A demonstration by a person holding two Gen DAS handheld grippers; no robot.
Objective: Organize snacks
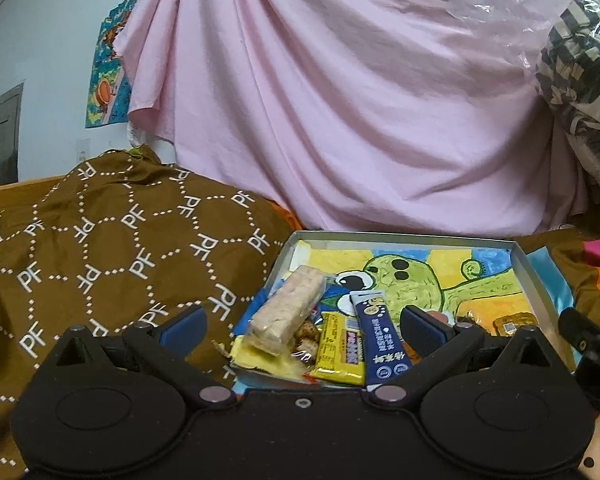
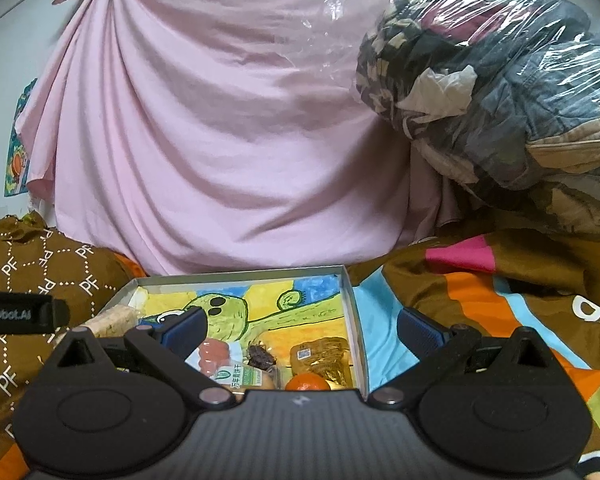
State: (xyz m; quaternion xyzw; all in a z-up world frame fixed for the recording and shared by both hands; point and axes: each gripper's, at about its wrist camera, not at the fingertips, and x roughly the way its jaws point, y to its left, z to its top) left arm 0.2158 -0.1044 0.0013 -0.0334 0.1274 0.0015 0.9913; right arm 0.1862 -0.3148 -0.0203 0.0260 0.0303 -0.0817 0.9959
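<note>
Both grippers spread and holding nothing, left gripper [image 1: 302, 326] nearer the 3 snacks piled at the tray's [image 1: 534, 276] near-left corner, blue stick packet [image 1: 380, 338] dead ahead between its fingers, long axis pointing away; right gripper [image 2: 302, 330] faces tray's near-right snacks.

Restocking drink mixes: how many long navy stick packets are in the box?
1. The navy stick packet lies in the box on its left side, beside the yellow packet. More may hide beneath the pile.
</note>
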